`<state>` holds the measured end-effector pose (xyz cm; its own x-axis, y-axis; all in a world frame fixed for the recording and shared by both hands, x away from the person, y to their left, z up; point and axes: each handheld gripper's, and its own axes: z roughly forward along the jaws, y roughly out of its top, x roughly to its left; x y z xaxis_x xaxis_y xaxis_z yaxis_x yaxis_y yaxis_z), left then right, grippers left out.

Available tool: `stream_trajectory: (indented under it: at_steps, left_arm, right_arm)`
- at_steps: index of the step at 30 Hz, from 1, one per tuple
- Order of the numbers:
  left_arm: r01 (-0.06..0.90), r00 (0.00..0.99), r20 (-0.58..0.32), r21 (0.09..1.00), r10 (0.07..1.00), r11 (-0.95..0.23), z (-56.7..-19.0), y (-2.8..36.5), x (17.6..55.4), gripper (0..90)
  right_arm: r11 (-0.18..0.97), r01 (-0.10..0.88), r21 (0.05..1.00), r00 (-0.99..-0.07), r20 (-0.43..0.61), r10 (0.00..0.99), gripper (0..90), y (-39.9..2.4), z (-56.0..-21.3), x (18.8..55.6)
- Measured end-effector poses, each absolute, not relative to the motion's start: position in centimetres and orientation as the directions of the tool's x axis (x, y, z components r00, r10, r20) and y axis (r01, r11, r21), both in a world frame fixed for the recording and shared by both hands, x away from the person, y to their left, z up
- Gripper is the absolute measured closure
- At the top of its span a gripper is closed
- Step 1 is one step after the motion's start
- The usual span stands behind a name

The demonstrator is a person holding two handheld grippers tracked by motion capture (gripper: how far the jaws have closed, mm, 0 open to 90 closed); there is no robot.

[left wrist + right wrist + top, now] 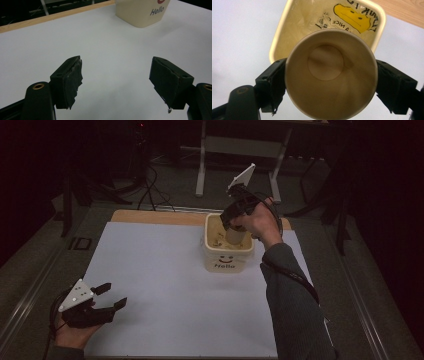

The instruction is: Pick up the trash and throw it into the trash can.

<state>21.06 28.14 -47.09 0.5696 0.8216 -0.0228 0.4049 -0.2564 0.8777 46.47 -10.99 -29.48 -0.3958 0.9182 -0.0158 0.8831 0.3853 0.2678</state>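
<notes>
Nearest, the left gripper [111,296] rests at the sheet's near-left corner, jaws spread wide and empty — well apart from the work. Farther off, the right gripper [329,82] clamps a paper cup [330,72] by its sides, upright, mouth toward the camera, right above the cream tub [229,257]. Lower it straight and centred — the tub's rim [277,37] is the one thing to catch on. White table sheet [165,285] around.

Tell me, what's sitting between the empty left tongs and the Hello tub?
Nothing. In the high view, bare white sheet stretches from the left tongs to the tub.
</notes>
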Motion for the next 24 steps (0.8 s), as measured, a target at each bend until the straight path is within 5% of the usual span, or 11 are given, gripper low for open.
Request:
stream_trajectory:
  at_steps: [24]
  left_arm:
    - [0.404,0.568,-0.022,0.879,0.823,-0.255,-47.1,28.1,21.0,26.0]
  right_arm:
    - [0.399,0.878,0.265,-0.415,0.008,0.910,13.2,-11.2,-31.5,46.6]
